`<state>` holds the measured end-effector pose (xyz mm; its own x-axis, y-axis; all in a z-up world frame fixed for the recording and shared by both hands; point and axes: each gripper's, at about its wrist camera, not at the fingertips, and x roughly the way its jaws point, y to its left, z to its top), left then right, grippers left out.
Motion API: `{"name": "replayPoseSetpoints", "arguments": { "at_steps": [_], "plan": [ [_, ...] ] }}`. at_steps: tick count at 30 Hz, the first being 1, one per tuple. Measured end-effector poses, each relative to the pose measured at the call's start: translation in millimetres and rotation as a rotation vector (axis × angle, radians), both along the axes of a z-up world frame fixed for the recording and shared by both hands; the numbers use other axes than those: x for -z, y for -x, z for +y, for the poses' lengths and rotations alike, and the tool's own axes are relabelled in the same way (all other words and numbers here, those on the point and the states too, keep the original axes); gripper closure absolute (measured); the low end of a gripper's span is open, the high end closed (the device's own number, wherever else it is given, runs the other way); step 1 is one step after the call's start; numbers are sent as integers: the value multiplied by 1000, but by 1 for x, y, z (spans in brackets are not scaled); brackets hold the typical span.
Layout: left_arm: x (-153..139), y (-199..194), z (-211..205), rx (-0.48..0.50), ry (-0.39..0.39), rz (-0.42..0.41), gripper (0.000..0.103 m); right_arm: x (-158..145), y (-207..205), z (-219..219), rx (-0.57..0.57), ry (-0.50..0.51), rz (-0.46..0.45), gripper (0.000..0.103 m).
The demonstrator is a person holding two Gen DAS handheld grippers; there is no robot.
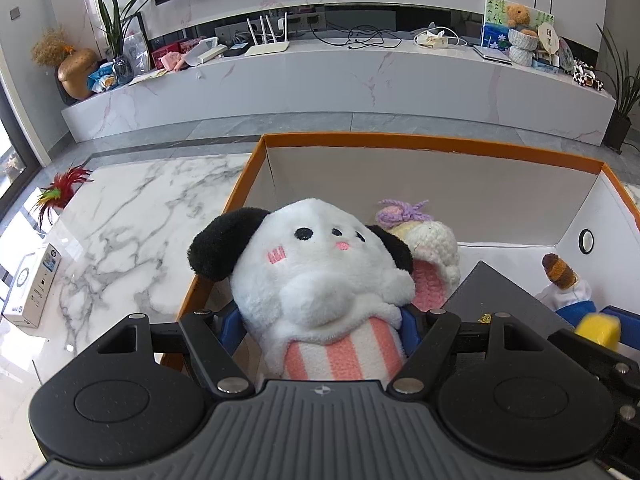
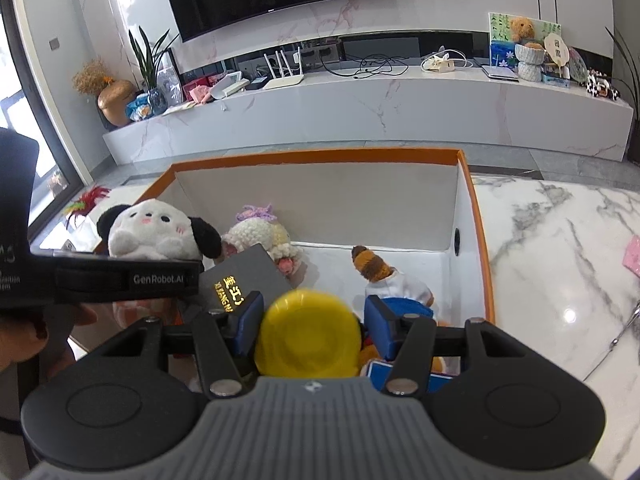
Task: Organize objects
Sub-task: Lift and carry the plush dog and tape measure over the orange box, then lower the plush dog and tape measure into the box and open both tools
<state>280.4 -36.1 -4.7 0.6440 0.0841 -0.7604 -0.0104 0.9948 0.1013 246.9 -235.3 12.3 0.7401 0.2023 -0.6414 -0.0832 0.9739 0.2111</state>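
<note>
Between the left gripper's blue pads sits a big white plush dog with black ears and pink-striped body, squeezed at its sides and held over the near left corner of the large orange-rimmed white cardboard box. Judging by this, the placing step is in hand; next comes lowering and letting go. Smaller, a round yellow plastic piece fills the right gripper, apparently clamped, above the box's near side.
</note>
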Motion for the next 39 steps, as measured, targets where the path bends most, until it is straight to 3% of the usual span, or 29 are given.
{"name": "replayPoseSetpoints", "arguments": {
  "at_steps": [7,21,33,35,39],
  "plan": [
    [2,2,0,20,-3,6,18,-3,3,6,-26,29,1,46],
    [7,4,-8,40,-46,15,17,-7,7,-3,-73,-25,43,46],
    [7,5,-9,41,-51,19,14,-9,9,6,-106,11,19,30],
    [7,5,-9,41,-52,22,14,-10,10,7,-103,20,7,23],
    [5,6,-8,38,-47,32,14,-13,11,2,-88,3,-14,23]
  ]
}}
